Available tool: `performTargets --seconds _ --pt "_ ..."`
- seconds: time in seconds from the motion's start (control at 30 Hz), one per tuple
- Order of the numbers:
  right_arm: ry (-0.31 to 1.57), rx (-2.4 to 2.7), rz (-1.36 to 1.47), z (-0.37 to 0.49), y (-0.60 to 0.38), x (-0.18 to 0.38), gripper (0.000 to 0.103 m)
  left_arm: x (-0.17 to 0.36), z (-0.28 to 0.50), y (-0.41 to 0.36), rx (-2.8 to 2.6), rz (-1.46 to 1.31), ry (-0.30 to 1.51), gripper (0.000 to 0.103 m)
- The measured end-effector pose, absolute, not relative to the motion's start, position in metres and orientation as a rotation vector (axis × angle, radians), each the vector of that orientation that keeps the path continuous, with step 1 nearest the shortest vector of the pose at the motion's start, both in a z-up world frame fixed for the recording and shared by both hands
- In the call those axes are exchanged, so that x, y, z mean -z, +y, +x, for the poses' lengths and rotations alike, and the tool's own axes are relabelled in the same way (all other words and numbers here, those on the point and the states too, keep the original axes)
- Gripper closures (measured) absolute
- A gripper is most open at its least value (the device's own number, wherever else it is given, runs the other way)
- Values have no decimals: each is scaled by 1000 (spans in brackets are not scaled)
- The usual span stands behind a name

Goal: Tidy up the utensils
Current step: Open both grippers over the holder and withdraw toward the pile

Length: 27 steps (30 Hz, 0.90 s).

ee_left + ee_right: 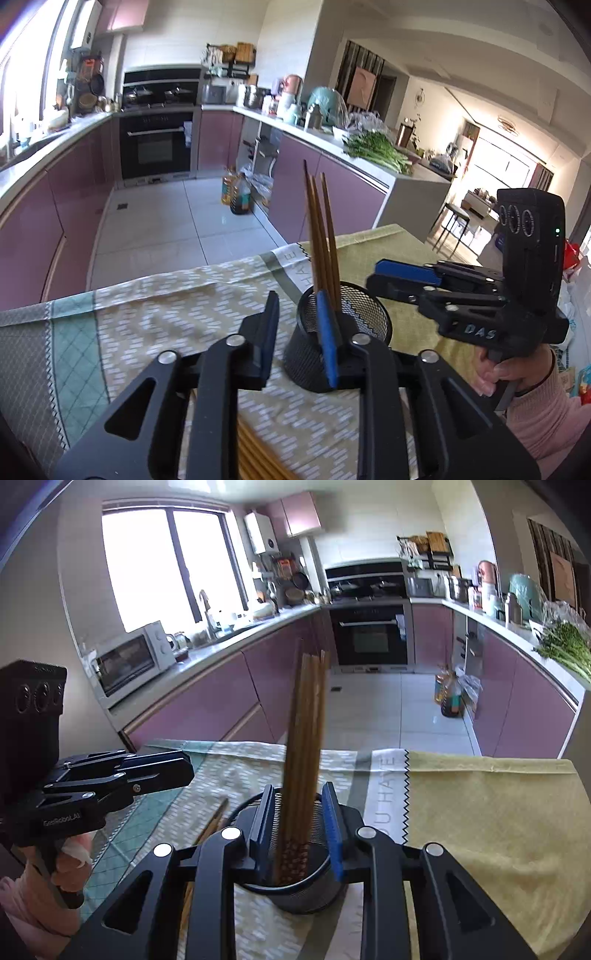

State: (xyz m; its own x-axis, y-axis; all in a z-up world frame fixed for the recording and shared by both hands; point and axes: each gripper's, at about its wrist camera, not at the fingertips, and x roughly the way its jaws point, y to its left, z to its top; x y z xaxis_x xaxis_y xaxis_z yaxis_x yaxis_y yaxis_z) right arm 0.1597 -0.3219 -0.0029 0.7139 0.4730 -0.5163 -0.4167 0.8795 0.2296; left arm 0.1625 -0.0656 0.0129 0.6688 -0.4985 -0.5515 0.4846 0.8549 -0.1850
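Note:
A black mesh cup stands on the patterned tablecloth with brown chopsticks upright in it. In the right wrist view my right gripper is open over the cup. The chopstick bundle stands between its pads, blurred, with a slight gap on each side. My left gripper is open just left of the cup, with nothing between its fingers. More chopsticks lie flat on the cloth under it. Each view shows the other gripper from the side: the right one, the left one.
The table's far edge drops to a tiled kitchen floor. Purple cabinets line both sides, with an oven at the back. Oil bottles stand on the floor. The yellow part of the cloth lies right of the cup. A hand in a pink sleeve holds the right gripper.

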Motion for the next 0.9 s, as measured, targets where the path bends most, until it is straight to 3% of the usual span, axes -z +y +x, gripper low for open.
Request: performTargets --seconds 0.23,0.6,0.9 --pt "543 -656 60 113 -293 -3 64 -2 122 -23 486 -4 595 71" --pt "776 -732 62 116 -239 69 64 77 108 12 410 -19 804 69" --pt "874 -711 62 114 -220 103 66 101 108 10 390 -26 877 69"
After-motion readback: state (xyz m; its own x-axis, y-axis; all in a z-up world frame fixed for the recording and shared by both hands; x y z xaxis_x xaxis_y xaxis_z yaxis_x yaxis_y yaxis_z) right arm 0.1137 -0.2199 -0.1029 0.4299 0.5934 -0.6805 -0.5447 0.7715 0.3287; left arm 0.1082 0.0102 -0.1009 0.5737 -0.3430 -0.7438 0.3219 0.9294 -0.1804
